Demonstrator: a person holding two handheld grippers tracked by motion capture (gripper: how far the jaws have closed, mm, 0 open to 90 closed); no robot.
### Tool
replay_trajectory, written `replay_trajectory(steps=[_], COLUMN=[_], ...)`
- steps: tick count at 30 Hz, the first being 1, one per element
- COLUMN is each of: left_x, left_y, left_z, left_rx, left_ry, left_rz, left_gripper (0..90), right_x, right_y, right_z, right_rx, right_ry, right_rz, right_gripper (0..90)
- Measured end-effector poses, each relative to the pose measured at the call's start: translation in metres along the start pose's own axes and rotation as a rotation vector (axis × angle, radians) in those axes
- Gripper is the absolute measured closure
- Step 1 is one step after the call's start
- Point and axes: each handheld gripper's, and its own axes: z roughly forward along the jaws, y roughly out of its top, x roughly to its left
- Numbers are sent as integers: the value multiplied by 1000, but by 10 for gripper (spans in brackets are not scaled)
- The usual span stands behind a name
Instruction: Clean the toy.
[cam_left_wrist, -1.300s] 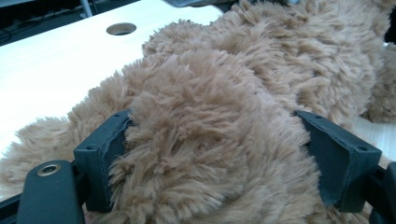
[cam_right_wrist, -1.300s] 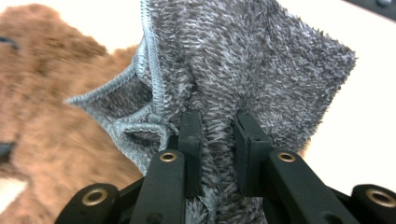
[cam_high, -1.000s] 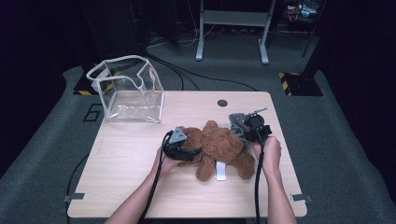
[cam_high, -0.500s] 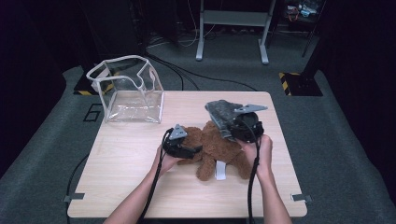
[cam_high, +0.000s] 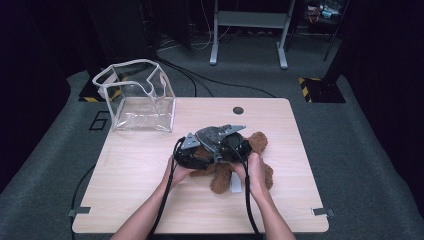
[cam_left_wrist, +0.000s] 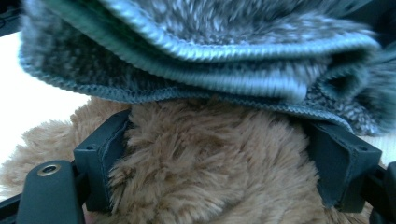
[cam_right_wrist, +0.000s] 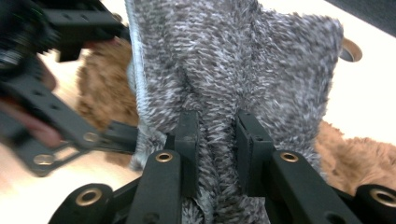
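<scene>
A lab: a lone wooden table (cam_high: 150, 165) on grey carpet, cables and metal stand (cam_high: 248, 30) behind.

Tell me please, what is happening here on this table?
A person works with two handheld grippers on a brown teddy bear that lies on the wooden table. The left gripper clamps the bear's plush between its jaws. The right gripper pinches a grey knitted hat and holds it over the bear. A clear bag stands apart.
</scene>
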Motion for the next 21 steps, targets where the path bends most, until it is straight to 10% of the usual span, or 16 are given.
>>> replay_trajectory(steps=[8,21], left_x=[0,-1], left_y=[0,1], left_z=[0,0], left_rx=[-5,-6], left_ry=[1,1], left_rz=[1,1], left_gripper=[174,174], right_x=[-12,-62], right_y=[-12,-56], right_z=[-12,-38], right_rx=[6,4], right_ry=[-45,-114], right_rz=[6,158], right_gripper=[726,618])
